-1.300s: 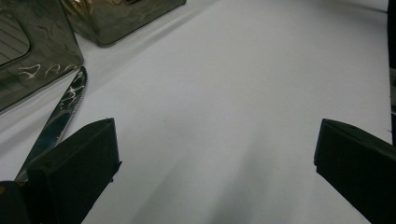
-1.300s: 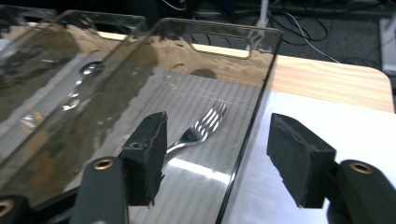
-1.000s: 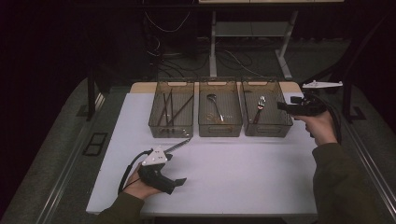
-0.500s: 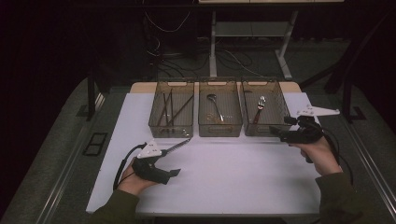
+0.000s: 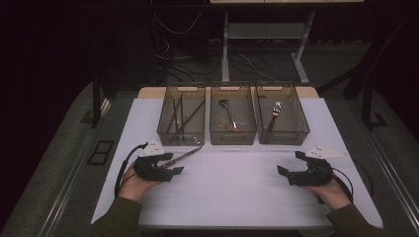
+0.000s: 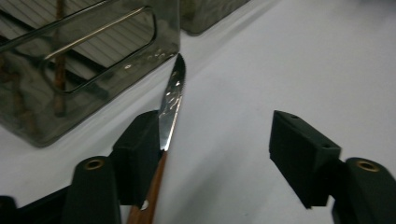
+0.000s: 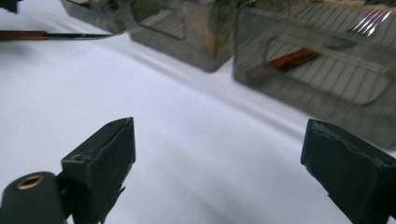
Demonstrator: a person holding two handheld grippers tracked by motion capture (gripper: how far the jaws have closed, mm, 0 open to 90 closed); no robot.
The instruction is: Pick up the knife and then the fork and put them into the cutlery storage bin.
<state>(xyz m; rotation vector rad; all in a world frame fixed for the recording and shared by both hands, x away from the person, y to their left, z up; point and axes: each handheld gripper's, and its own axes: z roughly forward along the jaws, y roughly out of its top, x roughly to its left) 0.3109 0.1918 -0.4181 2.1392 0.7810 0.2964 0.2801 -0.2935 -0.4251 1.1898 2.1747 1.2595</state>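
Knife (image 6: 170,105) with a brown handle lay on the white table (image 5: 232,192), its tip just beside the left bin (image 5: 182,122). One jaw of the left gripper (image 5: 168,165) touched the blade, but the jaws stood wide apart. The right gripper (image 5: 291,168) rested low on the table, jaws apart too, gripping nothing. A spoon (image 5: 227,111) lay in the middle bin (image 5: 233,134).

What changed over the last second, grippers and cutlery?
The right gripper came down from beside the right-hand clear plastic bin to the white table, jaws open and empty. The left gripper shifted slightly toward the wood-handled steak knife lying in front of the left-hand clear bin; the blade lies against one jaw, not clamped. Knife, bins and their contents stayed put.
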